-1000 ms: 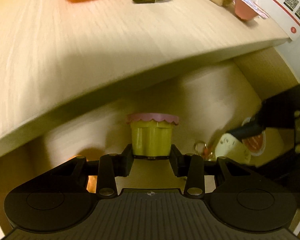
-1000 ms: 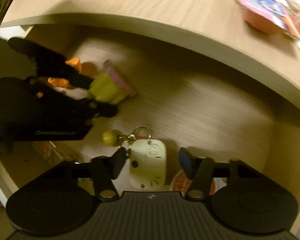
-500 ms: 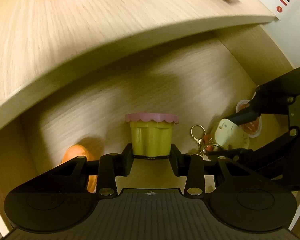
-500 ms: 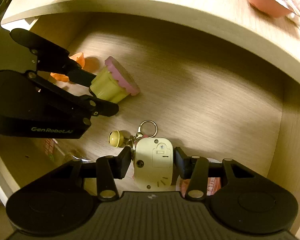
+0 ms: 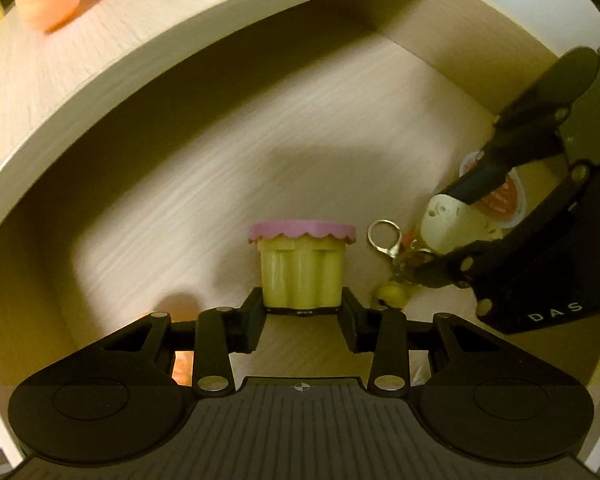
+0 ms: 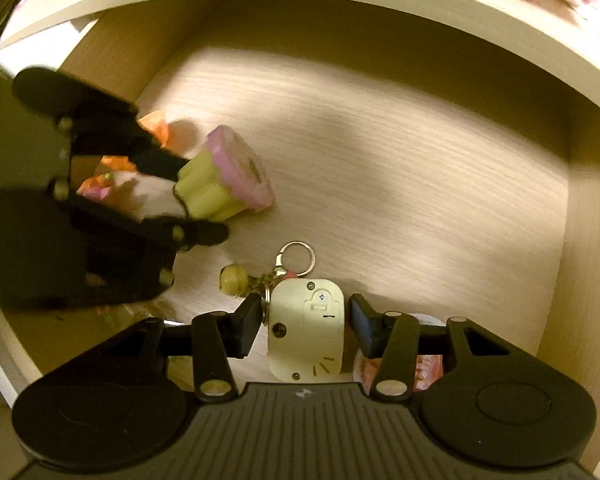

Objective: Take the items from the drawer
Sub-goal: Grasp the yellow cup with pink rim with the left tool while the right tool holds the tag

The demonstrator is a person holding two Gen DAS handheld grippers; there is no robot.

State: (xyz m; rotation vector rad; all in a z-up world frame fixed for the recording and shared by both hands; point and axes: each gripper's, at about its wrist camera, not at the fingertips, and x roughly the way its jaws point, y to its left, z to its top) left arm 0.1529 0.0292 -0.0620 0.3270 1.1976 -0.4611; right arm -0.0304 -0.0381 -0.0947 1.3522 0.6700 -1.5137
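Two handheld black tongs reach steeply down into an open wooden drawer (image 5: 340, 128) under a pale worktop (image 5: 80, 64).

The left tongs (image 5: 303, 312) are clamped on the base of a yellow fluted toy cup (image 5: 302, 272) with a pink scalloped top. In the left wrist view the cup's long axis runs straight ahead along the fingers, pink top pointing away toward the drawer's floor; in the right wrist view it tilts, top aimed right and slightly down.

The right tongs (image 6: 305, 328) are clamped on the flat sides of a cream, rounded-rectangular keychain toy (image 6: 306, 336), its long axis in line with the fingers. Its metal ring (image 6: 298, 255) points away from the gripper, with a small yellow bell (image 6: 233, 278) dangling to the left.

Orange toy pieces (image 6: 156, 128) lie in the drawer's left corner, and a round red-printed lid (image 5: 504, 200) lies beneath the right tongs.
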